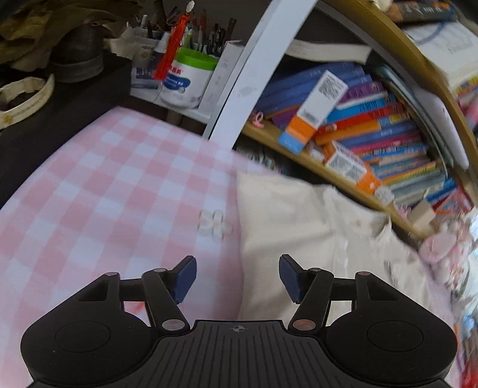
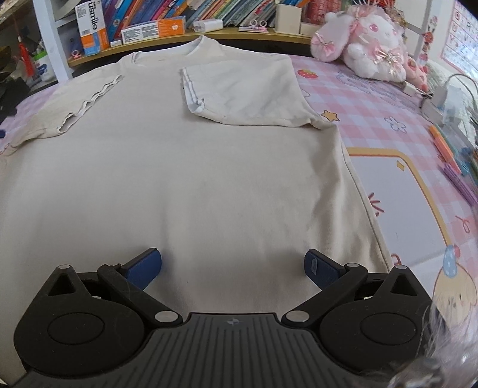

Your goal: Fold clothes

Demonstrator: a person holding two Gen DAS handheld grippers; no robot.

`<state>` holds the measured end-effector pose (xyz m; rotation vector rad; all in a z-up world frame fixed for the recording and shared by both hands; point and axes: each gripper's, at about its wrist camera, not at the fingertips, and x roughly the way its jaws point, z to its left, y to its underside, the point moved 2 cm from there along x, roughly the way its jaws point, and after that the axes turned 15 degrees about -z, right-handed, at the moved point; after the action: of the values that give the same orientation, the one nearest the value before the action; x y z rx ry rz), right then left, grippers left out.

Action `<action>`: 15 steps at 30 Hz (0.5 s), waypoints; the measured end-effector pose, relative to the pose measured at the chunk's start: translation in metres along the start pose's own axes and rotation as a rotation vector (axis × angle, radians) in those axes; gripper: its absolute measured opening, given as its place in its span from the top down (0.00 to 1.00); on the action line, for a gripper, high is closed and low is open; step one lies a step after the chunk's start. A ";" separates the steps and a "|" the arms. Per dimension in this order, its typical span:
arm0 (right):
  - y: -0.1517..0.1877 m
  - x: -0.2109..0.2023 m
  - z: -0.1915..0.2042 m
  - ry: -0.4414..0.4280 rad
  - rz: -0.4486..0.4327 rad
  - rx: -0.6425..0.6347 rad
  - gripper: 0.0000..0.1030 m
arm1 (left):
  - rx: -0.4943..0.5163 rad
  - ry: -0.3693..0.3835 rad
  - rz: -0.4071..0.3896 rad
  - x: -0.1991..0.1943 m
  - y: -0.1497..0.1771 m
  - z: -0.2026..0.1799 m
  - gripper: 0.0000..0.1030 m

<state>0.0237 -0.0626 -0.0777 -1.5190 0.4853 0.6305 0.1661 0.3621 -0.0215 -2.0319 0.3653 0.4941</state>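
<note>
A cream T-shirt (image 2: 194,167) lies flat on the pink checked table cover (image 2: 352,98), neck at the far side. Both short sleeves are folded inward onto the body, the right one (image 2: 239,86) and the left one (image 2: 74,104). My right gripper (image 2: 233,265) is open and empty, low over the shirt's near hem. My left gripper (image 1: 237,279) is open and empty, above the shirt's left edge (image 1: 298,238), one finger over the checked cover (image 1: 104,194). The left wrist view is blurred.
A wooden shelf of books (image 1: 373,125) and boxes (image 2: 91,28) runs along the far edge. A pink plush toy (image 2: 364,41) sits far right. Pens (image 2: 451,155) and a charger lie at the right. A white tub of pens (image 1: 185,80) stands far left.
</note>
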 end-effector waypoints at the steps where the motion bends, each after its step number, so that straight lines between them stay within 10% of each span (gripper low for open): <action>1: 0.001 -0.001 0.001 0.006 0.003 0.004 0.00 | -0.010 0.006 -0.003 0.006 -0.004 0.002 0.50; 15: 0.007 -0.008 0.010 0.117 0.038 0.097 0.00 | 0.075 0.015 0.085 0.103 -0.027 -0.008 0.74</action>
<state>0.0124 -0.0540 -0.0774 -1.4630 0.6271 0.5414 0.2699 0.3630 -0.0481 -1.9541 0.4738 0.5104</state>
